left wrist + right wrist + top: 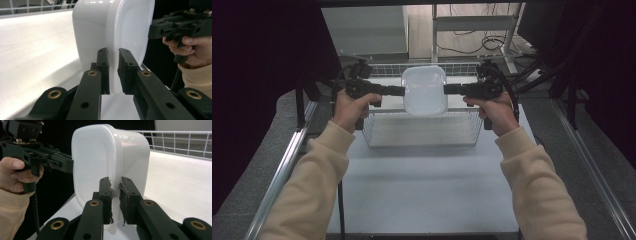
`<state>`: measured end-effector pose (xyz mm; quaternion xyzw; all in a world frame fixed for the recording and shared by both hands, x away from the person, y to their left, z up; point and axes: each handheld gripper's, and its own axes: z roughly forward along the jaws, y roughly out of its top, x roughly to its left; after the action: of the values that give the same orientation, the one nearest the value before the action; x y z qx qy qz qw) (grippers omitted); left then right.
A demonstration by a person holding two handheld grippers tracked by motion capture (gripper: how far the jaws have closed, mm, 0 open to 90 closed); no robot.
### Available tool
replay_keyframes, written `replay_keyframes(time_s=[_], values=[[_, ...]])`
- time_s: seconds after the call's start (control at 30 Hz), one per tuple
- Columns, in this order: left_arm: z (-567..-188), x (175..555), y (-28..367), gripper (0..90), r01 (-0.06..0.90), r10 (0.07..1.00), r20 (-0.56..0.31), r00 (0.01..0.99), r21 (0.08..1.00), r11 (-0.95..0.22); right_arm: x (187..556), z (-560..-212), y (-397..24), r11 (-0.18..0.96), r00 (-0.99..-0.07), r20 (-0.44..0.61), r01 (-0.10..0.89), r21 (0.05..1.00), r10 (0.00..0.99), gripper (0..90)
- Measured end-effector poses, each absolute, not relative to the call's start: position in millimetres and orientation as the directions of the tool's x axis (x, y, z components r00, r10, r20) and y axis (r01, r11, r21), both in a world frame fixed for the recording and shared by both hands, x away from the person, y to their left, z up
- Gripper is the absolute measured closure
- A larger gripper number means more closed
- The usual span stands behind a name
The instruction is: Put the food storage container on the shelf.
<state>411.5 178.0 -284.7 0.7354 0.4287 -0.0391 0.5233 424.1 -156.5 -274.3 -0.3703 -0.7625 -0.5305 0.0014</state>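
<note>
Above white table [422,185] and wire basket [422,131], translucent lidded container [425,90] clamped by left gripper [401,90] and right gripper [447,89] on opposite rims; best kept level, squeezed evenly

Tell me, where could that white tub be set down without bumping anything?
The wide bare tabletop between the sleeves, in front of the wire basket, is free. The basket's bare floor looks free too. It's crowded up where both grippers, left and right, pinch the tub.

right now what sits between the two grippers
A white plastic container, pinched at opposite rims by left gripper and right gripper, in the high view.
</note>
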Motion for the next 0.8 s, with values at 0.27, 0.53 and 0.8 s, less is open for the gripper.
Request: replay_keyframes(time_s=[0.27,0.53,0.8], values=[[-298.4,448.1,186.4,80.3,0.731,0.571,-0.587,0.574,0.682,-0.034,466.1,-285.7,-147.1,0.138,-0.653,0.491,0.670,0.729,0.576,79.0],[-306.4,476.4,191.4,77.9,0.796,0.535,-0.689,0.488,0.603,0.051,499.5,-288.1,-142.8,0.075,-0.567,0.573,0.747,0.661,0.592,75.2],[-323.8,497.9,193.8,70.9,0.833,0.496,-0.766,0.409,0.535,0.139,521.2,-303.0,-143.6,-0.032,-0.469,0.675,0.808,0.588,0.570,73.2]])
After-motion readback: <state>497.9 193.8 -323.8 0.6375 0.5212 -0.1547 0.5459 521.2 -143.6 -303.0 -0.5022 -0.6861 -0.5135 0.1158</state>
